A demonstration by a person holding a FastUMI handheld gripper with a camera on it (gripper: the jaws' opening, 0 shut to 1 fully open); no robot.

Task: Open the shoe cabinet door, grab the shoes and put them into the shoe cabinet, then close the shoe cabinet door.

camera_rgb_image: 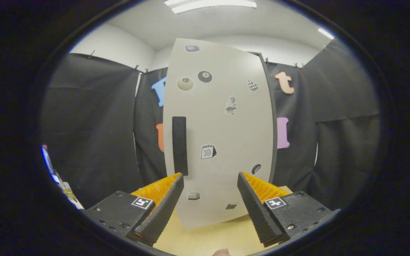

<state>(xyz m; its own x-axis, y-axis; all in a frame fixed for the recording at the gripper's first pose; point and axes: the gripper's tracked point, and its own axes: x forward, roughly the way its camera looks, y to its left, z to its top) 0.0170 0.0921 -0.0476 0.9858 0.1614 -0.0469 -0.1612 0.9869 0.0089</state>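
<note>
Shoe cabinet (222,124) stands upright just ahead of my gripper (210,177), resting on a pale yellowish tabletop (205,238) against the booth's black cloth wall (91,128). Its light grey door (226,142) faces me and looks shut, so I cannot see inside or tell what the cabinet holds. A dark vertical handle (179,145) runs down the door's left part, its lower end just above the tip of my left finger.

Small stickers are scattered over the door: a pale ball (185,84) and a black eight-ball (205,76) side by side near the top, a checkered one (252,85) to their right, a greyish figure (230,105) in the middle, and a little calendar sticker (208,151) that seems to read 10. A few more sit lower down between my fingers, too small to make out.

My gripper is spread wide, fingers well apart and holding nothing, the door's lower half framed between them. Each finger block carries a square black-and-white marker (142,202). A fingertip (221,252) shows at the bottom, just below the fingers.
</note>
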